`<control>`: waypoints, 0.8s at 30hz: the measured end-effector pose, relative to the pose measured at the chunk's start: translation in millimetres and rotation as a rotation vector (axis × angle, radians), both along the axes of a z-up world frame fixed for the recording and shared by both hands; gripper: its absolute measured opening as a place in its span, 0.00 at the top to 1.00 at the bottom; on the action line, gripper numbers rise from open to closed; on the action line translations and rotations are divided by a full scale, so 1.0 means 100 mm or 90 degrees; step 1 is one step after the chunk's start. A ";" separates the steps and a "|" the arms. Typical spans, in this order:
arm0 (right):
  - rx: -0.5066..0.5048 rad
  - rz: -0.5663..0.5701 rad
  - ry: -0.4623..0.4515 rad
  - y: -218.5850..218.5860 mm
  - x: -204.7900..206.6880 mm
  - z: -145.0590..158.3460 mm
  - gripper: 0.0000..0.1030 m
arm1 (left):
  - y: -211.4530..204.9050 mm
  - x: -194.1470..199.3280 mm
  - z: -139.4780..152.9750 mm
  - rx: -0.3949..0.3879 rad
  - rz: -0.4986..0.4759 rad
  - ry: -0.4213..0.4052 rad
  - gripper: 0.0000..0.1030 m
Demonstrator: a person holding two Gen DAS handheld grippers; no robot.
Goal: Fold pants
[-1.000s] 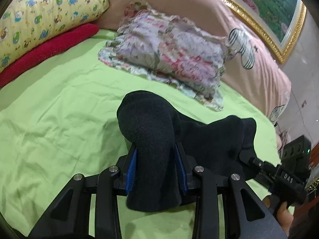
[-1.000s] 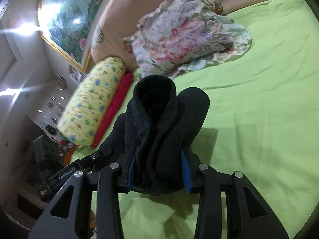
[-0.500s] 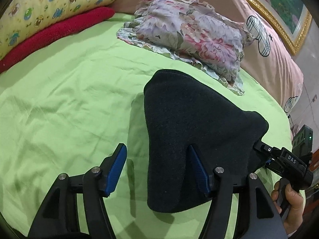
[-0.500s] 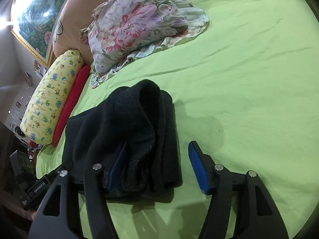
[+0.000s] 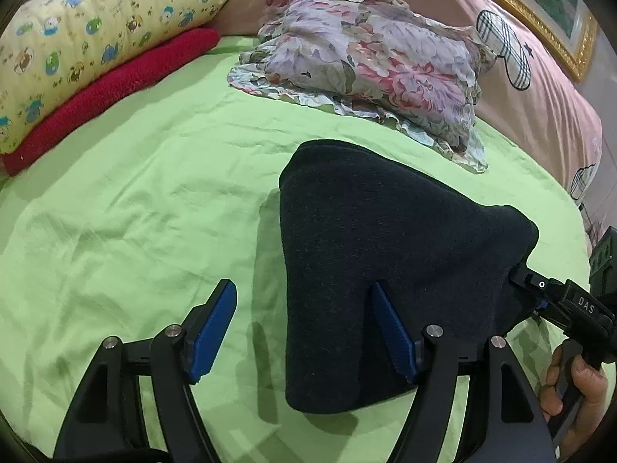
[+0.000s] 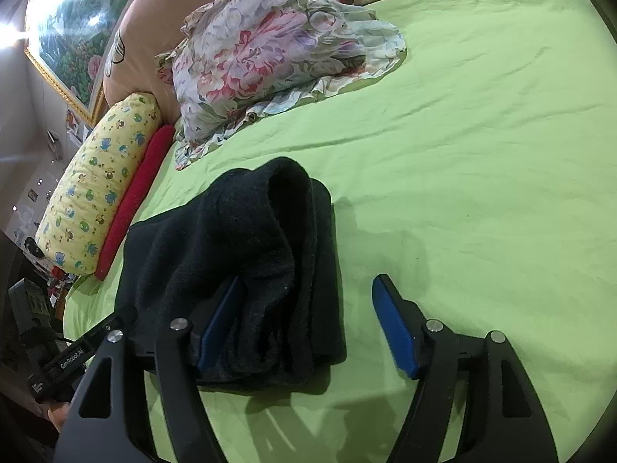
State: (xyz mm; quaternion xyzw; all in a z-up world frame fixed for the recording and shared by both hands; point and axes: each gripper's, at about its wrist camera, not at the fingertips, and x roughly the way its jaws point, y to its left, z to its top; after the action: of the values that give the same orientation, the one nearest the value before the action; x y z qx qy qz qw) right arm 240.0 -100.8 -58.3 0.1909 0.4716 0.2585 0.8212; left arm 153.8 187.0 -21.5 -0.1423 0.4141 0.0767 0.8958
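The dark pants (image 5: 385,254) lie folded into a thick bundle on the green bedsheet (image 5: 135,212). My left gripper (image 5: 304,328) is open; the bundle's near left edge lies between its blue pads, covering the tip of the right one. In the right wrist view the pants (image 6: 246,270) show as stacked folds. My right gripper (image 6: 308,324) is open, its left pad tucked against the bundle's near right end. The right gripper also shows at the pants' far end in the left wrist view (image 5: 559,301).
A floral pillow (image 5: 370,65) lies behind the pants. A yellow patterned pillow (image 5: 96,38) on a red towel (image 5: 108,92) sits at the back left. A pink headboard cushion (image 5: 532,88) runs along the back. The green sheet (image 6: 482,154) extends right.
Both grippers were shut on the pants a second ago and have opened. The bundle has dropped flat onto the sheet. Both grippers have drawn back slightly.
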 end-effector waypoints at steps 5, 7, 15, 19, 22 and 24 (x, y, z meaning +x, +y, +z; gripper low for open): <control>0.012 0.011 -0.009 -0.01 -0.09 0.08 0.31 | -0.09 -0.08 0.06 0.020 -0.004 0.004 0.28; 0.005 0.020 -0.020 0.01 -0.14 0.13 0.31 | -0.12 -0.12 0.08 0.021 -0.006 0.003 0.27; -0.003 0.038 -0.044 0.06 -0.31 0.24 0.28 | -0.24 -0.26 0.11 0.045 -0.025 0.008 0.25; -0.017 0.048 -0.061 0.11 -0.38 0.28 0.23 | -0.25 -0.30 0.12 0.055 -0.019 0.007 0.23; -0.021 0.058 -0.071 0.15 -0.43 0.33 0.23 | -0.23 -0.33 0.14 0.059 -0.021 0.006 0.23; -0.030 0.065 -0.083 0.18 -0.48 0.37 0.23 | -0.25 -0.39 0.17 0.072 -0.026 -0.003 0.22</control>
State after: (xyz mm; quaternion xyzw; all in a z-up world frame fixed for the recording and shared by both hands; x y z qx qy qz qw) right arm 192.1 -82.5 -21.5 0.1298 0.4320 0.3004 0.8404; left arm 114.7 162.3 -4.6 -0.0832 0.4097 0.0815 0.9048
